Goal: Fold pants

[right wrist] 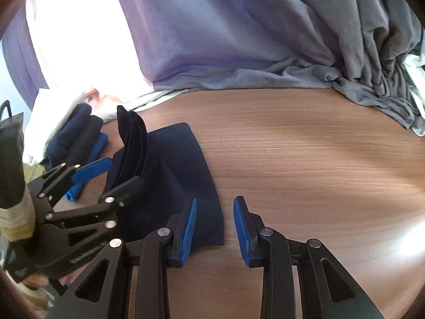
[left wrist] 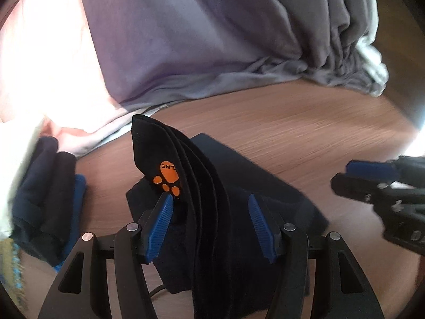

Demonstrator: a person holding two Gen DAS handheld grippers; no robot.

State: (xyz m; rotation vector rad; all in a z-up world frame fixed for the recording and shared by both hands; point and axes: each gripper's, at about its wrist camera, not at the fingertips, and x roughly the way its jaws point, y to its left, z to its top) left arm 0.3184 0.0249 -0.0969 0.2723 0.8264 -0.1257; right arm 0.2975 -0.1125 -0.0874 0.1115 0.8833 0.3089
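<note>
Two matching handheld grippers, matte black plastic throughout. Left gripper (left wrist: pixel 210 219): paired curved linkage arms with triangular cut-outs, round silver rivets at each pivot, blue ribbed pads (left wrist: pixel 159 228) on both fingers. Right gripper (right wrist: pixel 215 228): same black linkages, same silver rivets, same blue ribbed pads (right wrist: pixel 188 230). Seen from the right wrist, white lettering along one arm of the left gripper, too blurred to read, and beige tape (right wrist: pixel 16 222) wound round its handle. Thin black cable (left wrist: pixel 156 291) beneath the left gripper. Sliver of skin (right wrist: pixel 35 281) below.
</note>
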